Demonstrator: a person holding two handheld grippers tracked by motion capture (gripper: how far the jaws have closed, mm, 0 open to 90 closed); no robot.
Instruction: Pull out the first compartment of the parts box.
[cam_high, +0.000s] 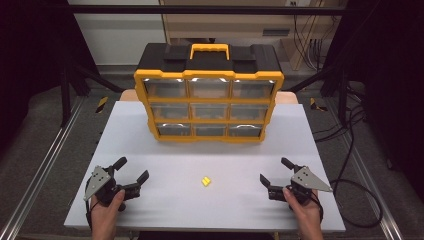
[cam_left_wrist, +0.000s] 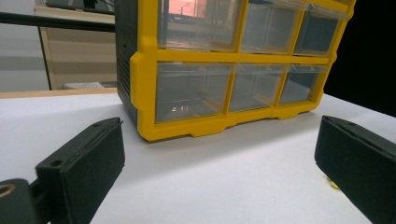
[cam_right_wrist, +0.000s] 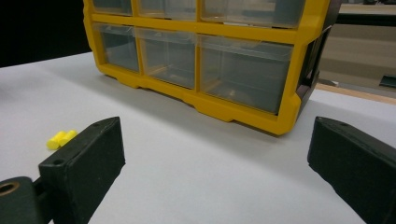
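Small yellow foam-like piece (cam_high: 205, 181) lying on the white table (cam_high: 165, 200) between the left gripper (cam_high: 134, 176) and right gripper (cam_high: 272, 177), both with jaws apart and empty: probably light and squashy, best pinched gently across its short sides.

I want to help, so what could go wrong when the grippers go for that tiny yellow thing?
1. The small yellow piece lies loose on the smooth white table; a gripper could probably nudge it away.
2. Both the left gripper and right gripper are open beside it; reaching together, they might bump.
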